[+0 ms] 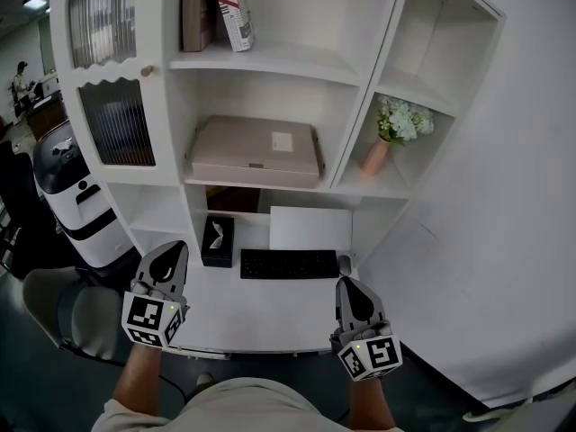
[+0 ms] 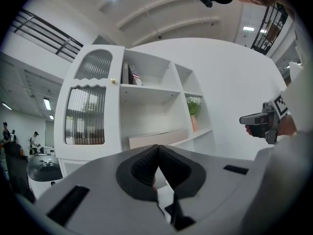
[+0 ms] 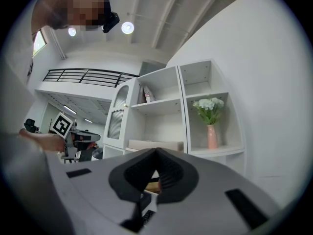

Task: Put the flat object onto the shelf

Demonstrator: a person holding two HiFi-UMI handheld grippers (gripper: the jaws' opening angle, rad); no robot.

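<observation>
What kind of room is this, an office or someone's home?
Most likely an office work corner: a keyboard on a white desk, and a white shelf unit above it holding books and a vase of flowers.

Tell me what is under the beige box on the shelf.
The box rests on a white shelf. Beneath that, a brown thing shows; the shelf edge hides its upper part, so I cannot tell what it is.

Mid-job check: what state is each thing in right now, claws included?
Left claw: shut, empty.
Right claw: shut, empty.
Flat box: lying flat on the middle shelf.
Cabinet door: closed.
Vase of flowers: upright in the right compartment.
Keyboard: flat on the desk.
</observation>
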